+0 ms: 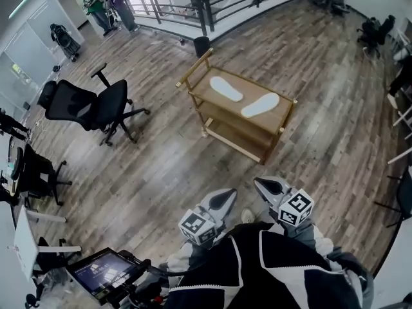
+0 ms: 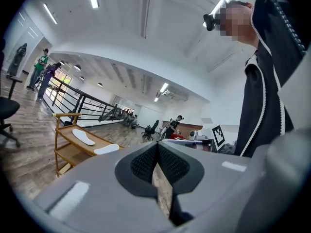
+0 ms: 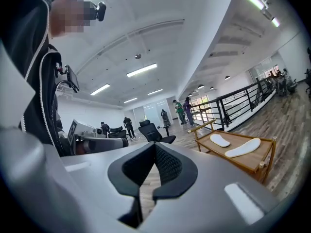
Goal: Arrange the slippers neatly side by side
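Observation:
Two white slippers lie on the top shelf of a wooden cart [image 1: 205,62]: one slipper [image 1: 226,88] toward the back left, the other slipper [image 1: 260,105] to its right, angled apart in a V. Both grippers are held close to the person's body, well short of the cart. My left gripper [image 1: 226,197] is shut and empty. My right gripper [image 1: 262,185] is shut and empty too. In the left gripper view the cart [image 2: 62,135] with the slippers [image 2: 83,137] sits at lower left. In the right gripper view the slippers [image 3: 242,147] lie on the cart [image 3: 259,164] at right.
A black office chair [image 1: 96,107] stands left of the cart on the wood floor. A railing [image 1: 193,2] runs behind the cart, with a black bin [image 1: 201,45] by it. People [image 1: 106,2] stand at far left back. A screen [image 1: 102,271] sits at lower left.

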`<action>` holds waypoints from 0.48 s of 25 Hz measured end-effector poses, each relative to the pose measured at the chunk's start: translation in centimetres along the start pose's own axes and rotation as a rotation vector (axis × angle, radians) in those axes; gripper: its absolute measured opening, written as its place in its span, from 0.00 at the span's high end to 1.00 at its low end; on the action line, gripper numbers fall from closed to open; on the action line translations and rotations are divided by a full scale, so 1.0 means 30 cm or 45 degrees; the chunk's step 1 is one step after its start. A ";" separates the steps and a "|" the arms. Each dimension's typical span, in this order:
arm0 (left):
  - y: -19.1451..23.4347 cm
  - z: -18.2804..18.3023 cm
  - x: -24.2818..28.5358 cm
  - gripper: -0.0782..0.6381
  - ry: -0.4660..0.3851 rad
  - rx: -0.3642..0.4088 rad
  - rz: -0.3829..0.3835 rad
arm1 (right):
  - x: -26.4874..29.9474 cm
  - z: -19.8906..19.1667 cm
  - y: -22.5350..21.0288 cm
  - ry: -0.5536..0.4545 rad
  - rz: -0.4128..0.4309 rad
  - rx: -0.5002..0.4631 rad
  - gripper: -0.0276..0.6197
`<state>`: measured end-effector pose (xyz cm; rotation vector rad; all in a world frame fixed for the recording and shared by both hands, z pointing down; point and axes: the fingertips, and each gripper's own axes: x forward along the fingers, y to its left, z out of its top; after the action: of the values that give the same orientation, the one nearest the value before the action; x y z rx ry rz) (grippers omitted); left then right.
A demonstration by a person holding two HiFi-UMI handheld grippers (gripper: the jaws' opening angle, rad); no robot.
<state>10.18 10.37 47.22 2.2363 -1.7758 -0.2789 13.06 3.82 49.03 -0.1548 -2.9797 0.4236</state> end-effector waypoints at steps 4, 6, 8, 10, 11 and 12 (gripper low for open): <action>0.073 0.046 0.116 0.87 -0.024 0.019 0.001 | 0.041 0.052 -0.117 -0.011 0.020 -0.017 0.95; 0.169 0.060 0.227 0.87 -0.025 0.018 0.017 | 0.088 0.072 -0.247 -0.006 0.034 -0.017 0.95; 0.232 0.081 0.301 0.87 -0.023 0.018 0.017 | 0.123 0.098 -0.338 -0.008 0.034 -0.018 0.95; 0.254 0.103 0.331 0.87 -0.015 0.024 -0.001 | 0.139 0.124 -0.373 -0.016 0.022 -0.019 0.95; 0.262 0.109 0.340 0.87 -0.011 0.025 -0.011 | 0.143 0.134 -0.383 -0.019 0.013 -0.020 0.95; 0.271 0.112 0.350 0.87 -0.006 0.024 -0.020 | 0.146 0.142 -0.392 -0.022 0.003 -0.021 0.95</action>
<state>4.03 -1.86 46.90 2.2651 -1.7716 -0.2720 7.16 -8.05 48.79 -0.1576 -3.0007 0.4031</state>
